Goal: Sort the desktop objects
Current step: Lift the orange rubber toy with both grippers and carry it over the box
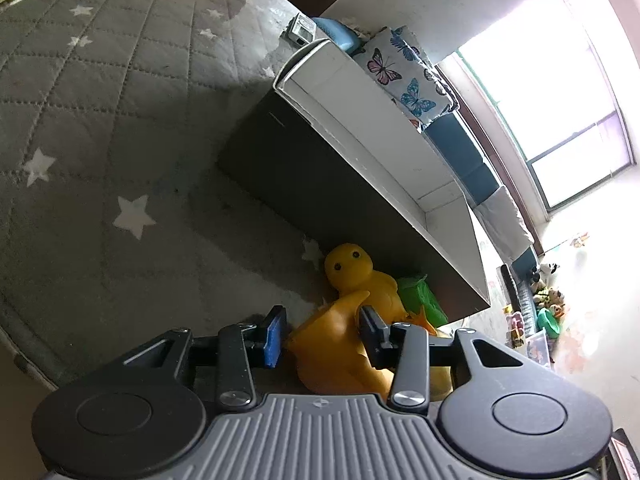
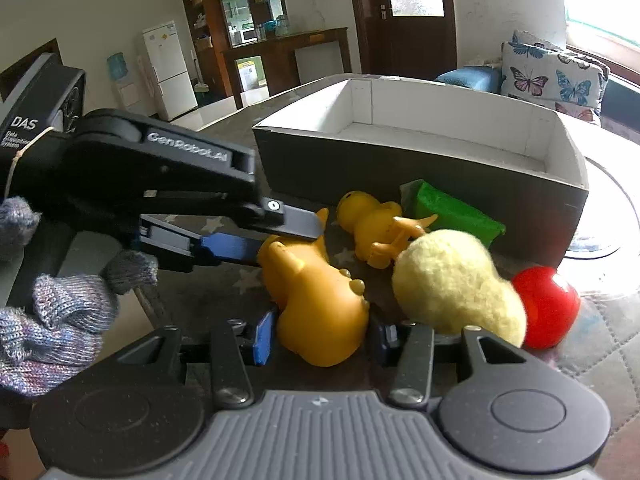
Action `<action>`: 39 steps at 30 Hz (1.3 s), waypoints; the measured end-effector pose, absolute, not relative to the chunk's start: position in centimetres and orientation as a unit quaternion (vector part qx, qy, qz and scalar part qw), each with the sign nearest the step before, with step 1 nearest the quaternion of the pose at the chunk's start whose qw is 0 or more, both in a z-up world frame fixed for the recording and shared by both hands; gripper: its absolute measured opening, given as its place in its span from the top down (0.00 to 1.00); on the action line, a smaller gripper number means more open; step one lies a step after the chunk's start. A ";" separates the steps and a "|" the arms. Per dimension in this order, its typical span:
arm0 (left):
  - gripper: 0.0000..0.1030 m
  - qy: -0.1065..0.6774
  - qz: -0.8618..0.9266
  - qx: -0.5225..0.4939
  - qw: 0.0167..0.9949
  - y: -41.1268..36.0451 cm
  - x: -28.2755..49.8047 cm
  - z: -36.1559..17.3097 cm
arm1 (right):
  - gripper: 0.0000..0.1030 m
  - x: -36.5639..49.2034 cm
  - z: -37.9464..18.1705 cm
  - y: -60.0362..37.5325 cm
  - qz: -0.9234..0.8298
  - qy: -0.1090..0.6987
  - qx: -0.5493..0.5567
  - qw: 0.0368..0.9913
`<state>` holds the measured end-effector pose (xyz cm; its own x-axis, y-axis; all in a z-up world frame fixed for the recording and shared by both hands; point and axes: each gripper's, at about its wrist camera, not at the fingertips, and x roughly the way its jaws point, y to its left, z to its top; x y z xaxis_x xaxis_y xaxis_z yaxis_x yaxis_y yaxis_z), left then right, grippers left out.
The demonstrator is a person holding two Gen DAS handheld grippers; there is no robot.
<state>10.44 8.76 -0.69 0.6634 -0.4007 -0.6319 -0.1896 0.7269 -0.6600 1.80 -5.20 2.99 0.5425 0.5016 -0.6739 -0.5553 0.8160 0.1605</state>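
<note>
Starting at the left of the right wrist view, a hand in a grey knitted glove (image 2: 56, 312) holds the left gripper (image 2: 280, 236), which reaches in from that side. Its jaws stand wide apart around the head end of an orange rubber toy (image 2: 316, 300); in the left wrist view a clear gap shows between the blue pad (image 1: 276, 336) and the toy, so nothing is clamped there. The right gripper (image 2: 320, 338) straddles the same toy's lower body; its two pads sit just beside the toy's flanks, but whether they press on it cannot be told. The toy lies on its side on a grey quilted cloth with white stars (image 1: 100, 128).

Further right lie a smaller yellow duck figure (image 2: 372, 220), a green packet (image 2: 448, 212), a fuzzy pale-yellow plush (image 2: 456, 280) and a red ball (image 2: 548, 308). The plush touches the ball; the duck figure lies against the packet.

Behind these items stands an open cardboard box (image 2: 400, 172), dark outside and white inside. Its visible interior holds nothing; the near inner wall hides part of the floor. All the toys are outside it, the green packet just beside its front wall.

Beyond the box, a butterfly-print cushion (image 2: 552, 76) rests on blue seating.
</note>
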 end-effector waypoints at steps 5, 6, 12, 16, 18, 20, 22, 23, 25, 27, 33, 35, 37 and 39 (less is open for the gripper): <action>0.59 0.407 -0.067 -0.358 0.838 8.8 10.3 -0.5 | 0.55 1.7 3.0 -5.2 0.301 0.376 -0.033 0.876; 0.59 0.407 -0.065 -0.354 0.839 8.7 10.2 -0.4 | 0.55 1.7 3.1 -5.2 0.302 0.375 -0.030 0.876; 0.60 0.393 -0.064 -0.345 0.850 8.5 9.0 1.2 | 0.55 0.8 4.0 -5.5 0.308 0.362 -0.017 0.880; 0.60 0.373 -0.069 -0.338 0.862 8.0 8.7 3.3 | 0.55 0.4 5.6 -6.1 0.309 0.340 -0.012 0.888; 0.60 0.360 -0.075 -0.333 0.868 7.7 9.1 4.6 | 0.55 0.5 6.5 -6.4 0.308 0.326 -0.008 0.894; 0.60 0.349 -0.084 -0.325 0.875 7.1 10.1 6.0 | 0.55 1.0 7.7 -7.0 0.302 0.308 -0.004 0.902; 0.60 0.337 -0.094 -0.317 0.881 6.4 11.2 7.3 | 0.55 1.8 8.6 -7.6 0.293 0.293 0.002 0.910; 0.60 0.333 -0.098 -0.313 0.884 6.0 11.9 7.8 | 0.55 2.2 9.1 -7.9 0.289 0.286 0.005 0.914; 0.60 0.324 -0.106 -0.306 0.889 5.2 13.3 8.6 | 0.55 3.2 9.8 -8.6 0.279 0.275 0.012 0.920; 0.60 0.319 -0.114 -0.304 0.890 4.6 15.0 9.0 | 0.55 4.6 10.4 -9.3 0.268 0.266 0.015 0.926; 0.60 0.323 -0.130 -0.308 0.885 3.1 20.5 8.5 | 0.55 9.4 11.0 -10.9 0.239 0.266 0.017 0.934; 0.60 0.330 -0.133 -0.314 0.881 2.8 22.3 7.8 | 0.55 11.0 10.9 -11.4 0.233 0.272 0.020 0.934; 0.60 0.336 -0.136 -0.316 0.877 2.5 23.9 6.9 | 0.55 12.5 10.5 -11.8 0.226 0.278 0.020 0.933; 0.60 0.347 -0.135 -0.318 0.872 2.2 25.3 6.0 | 0.55 13.9 9.9 -12.2 0.221 0.289 0.021 0.931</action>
<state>25.26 2.25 5.97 0.7227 -0.4559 -0.5194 0.0148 0.7616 -0.6479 13.91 -12.23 9.93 0.7361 0.4228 -0.5286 -0.3988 0.9019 0.1660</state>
